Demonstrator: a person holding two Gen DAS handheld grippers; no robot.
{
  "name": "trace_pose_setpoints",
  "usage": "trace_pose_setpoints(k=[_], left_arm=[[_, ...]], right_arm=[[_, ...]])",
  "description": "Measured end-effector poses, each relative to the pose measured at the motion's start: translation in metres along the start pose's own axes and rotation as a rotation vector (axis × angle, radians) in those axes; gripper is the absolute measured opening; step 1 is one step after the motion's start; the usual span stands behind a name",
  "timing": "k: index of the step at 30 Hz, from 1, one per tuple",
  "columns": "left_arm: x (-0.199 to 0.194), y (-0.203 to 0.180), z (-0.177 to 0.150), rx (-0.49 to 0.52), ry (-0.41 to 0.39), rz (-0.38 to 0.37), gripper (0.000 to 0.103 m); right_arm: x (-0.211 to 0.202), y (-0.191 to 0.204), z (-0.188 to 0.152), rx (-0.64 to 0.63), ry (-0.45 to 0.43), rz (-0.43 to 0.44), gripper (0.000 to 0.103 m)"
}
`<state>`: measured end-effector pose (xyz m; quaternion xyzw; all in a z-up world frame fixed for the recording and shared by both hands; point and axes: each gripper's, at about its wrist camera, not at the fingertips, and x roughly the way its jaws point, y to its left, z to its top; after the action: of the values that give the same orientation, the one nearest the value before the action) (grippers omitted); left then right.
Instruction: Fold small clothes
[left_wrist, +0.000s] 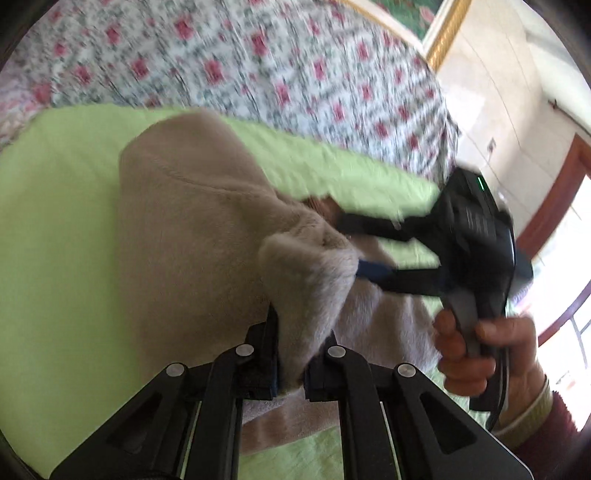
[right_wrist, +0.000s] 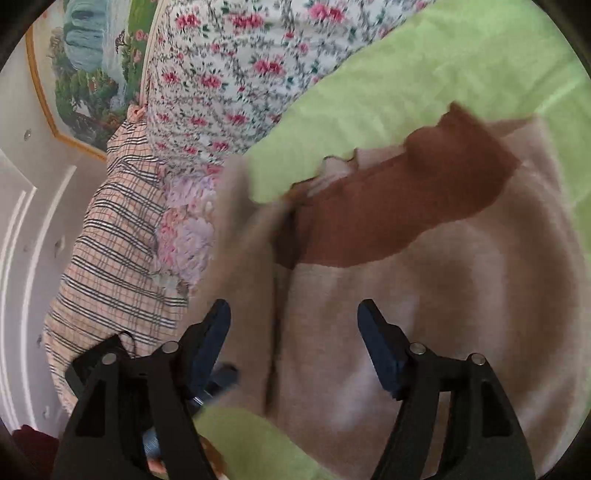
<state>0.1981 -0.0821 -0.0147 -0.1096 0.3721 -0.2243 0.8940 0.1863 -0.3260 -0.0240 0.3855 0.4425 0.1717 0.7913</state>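
Observation:
A beige fleece garment lies on a light green sheet. My left gripper is shut on a raised fold of it, the fabric pinched between the pads. In the right wrist view the garment shows a brown patch near its far edge. My right gripper hangs open just above the fleece, with nothing pressed between its pads. In the left wrist view the right gripper reaches in from the right beside the lifted fold, held by a hand.
A floral quilt covers the bed beyond the green sheet. A plaid cloth and a pink-and-white fluffy piece lie at the left. A framed landscape picture hangs on the wall behind.

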Motion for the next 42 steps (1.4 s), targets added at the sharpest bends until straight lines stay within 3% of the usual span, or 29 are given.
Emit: trace_pose_setpoints(k=[6,7,8,9,11,17,20,23,28,37,42], left_arm=[[0.011,-0.003,-0.009,0.026,0.030,-0.007,0.007],[0.010,-0.003,-0.010,0.034,0.034,-0.007,0.007],[0.011,-0.004,-0.010,0.042,0.036,-0.004,0.007],[0.010,-0.006,-0.009,0.052,0.038,0.000,0.007],[0.002,-0.010,-0.009,0.073,0.027,-0.002,0.007],[-0.005,-0.054,0.009,0.144,0.002,-0.119,0.007],[0.020,-0.081,0.007,0.160,0.051,-0.174,0.007],[0.049,-0.099,-0.002,0.167,0.110,-0.206,0.007],[0.083,-0.113,-0.019,0.180,0.181,-0.214,0.007],[0.098,-0.116,-0.023,0.201,0.232,-0.210,0.008],[0.076,-0.103,-0.026,0.185,0.268,-0.259,0.021]], right_arm=[[0.060,0.000,0.028,-0.016,0.075,-0.019,0.069],[0.067,0.003,0.031,-0.028,0.072,-0.034,0.061],[0.074,0.006,0.035,-0.043,0.071,-0.046,0.036],[0.077,0.011,0.039,-0.054,0.070,-0.056,0.023],[0.070,0.024,0.044,-0.098,0.043,-0.069,0.017],[-0.009,0.051,0.039,-0.251,-0.091,-0.122,0.016],[-0.046,0.025,0.035,-0.241,-0.119,-0.258,0.016],[-0.061,-0.013,0.030,-0.178,-0.105,-0.326,0.016],[-0.071,-0.049,0.022,-0.134,-0.106,-0.373,0.016],[-0.075,-0.050,0.009,-0.175,-0.148,-0.451,0.016],[-0.079,-0.047,0.002,-0.222,-0.139,-0.536,0.017]])
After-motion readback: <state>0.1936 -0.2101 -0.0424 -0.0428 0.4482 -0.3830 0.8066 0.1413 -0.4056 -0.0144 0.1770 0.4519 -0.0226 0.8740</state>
